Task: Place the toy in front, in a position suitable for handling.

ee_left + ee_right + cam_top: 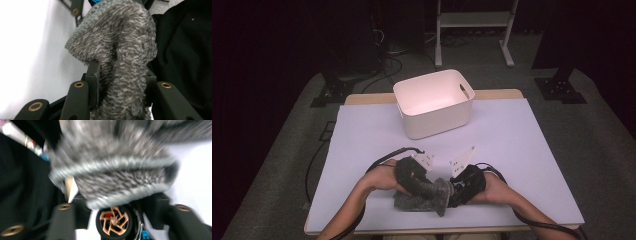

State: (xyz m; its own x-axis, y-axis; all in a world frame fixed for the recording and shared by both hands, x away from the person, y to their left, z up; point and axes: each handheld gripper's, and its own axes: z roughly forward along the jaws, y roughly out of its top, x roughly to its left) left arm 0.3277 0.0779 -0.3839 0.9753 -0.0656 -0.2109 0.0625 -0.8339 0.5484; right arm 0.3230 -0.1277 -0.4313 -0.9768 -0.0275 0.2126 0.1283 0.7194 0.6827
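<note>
The left gripper (120,75) has its jaws clamped on a fold of the fuzzy grey sock (424,196), fabric bunched thick between the pads; the right gripper (460,187) sits at the sock's three-o'clock end, cuff edge lying across its jaws, but the blurred right gripper view leaves it unclear whether the pads press. The sock lies at the six-o'clock edge of the white table mat (522,150), well apart from the white bin (437,115) at twelve. It looks soft, light and limp, not fragile, likely to sag; best taken at the ribbed cuff. Its long axis runs nine to three, cuff toward three.
</note>
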